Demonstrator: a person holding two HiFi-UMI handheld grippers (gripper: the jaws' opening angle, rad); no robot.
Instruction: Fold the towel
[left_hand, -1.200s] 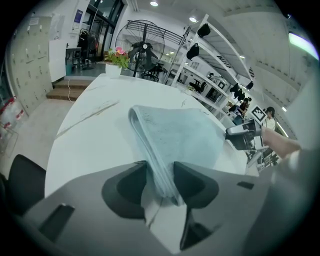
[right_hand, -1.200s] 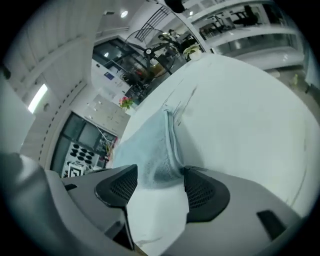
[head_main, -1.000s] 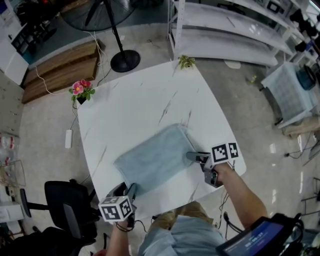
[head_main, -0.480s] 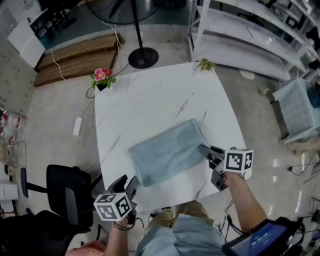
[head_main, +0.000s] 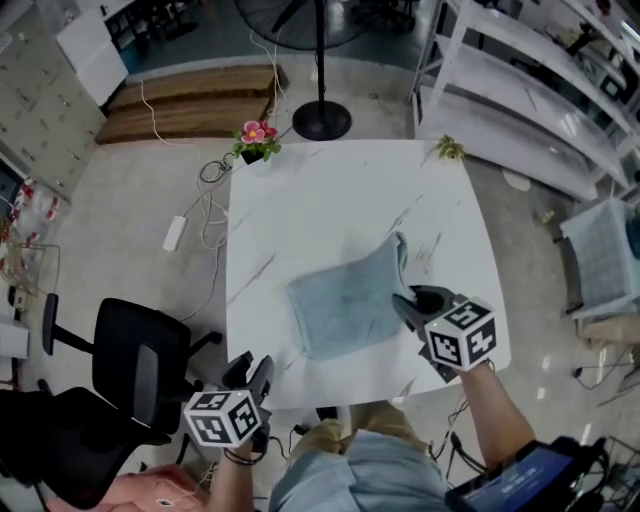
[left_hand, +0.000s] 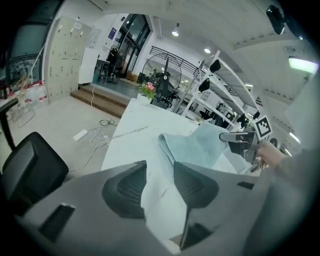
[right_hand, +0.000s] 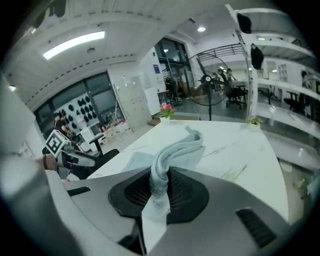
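Blue-grey terry towel (head_main: 345, 300) is lying on the white marble-look table (head_main: 330, 190), toward the near right part, well inside the edges. Most of it is sitting flat and a bit skewed to the table edges. The right side is rising off the surface into a twisted, roped peak, with soft creases fanning out from it.

Right gripper (head_main: 408, 298) is doing the lifting. Its jaws have just been closing and are now pinching a bunched strip of towel edge, which is running up between the pads in the right gripper view. Probably gripping there to carry that side over the flat part for a first fold. Being held at one point, the edge is sagging and twisting, so the fold line is likely coming out uneven.

Left gripper (head_main: 258, 372) is hovering at the near left table edge, apart from the towel. Its jaws are standing spread with only bare table showing between them. Likely heading for the near corner to share the lift.

Office chair (head_main: 130, 365) is standing just left of it, flower pot (head_main: 255, 135) at the far left corner.
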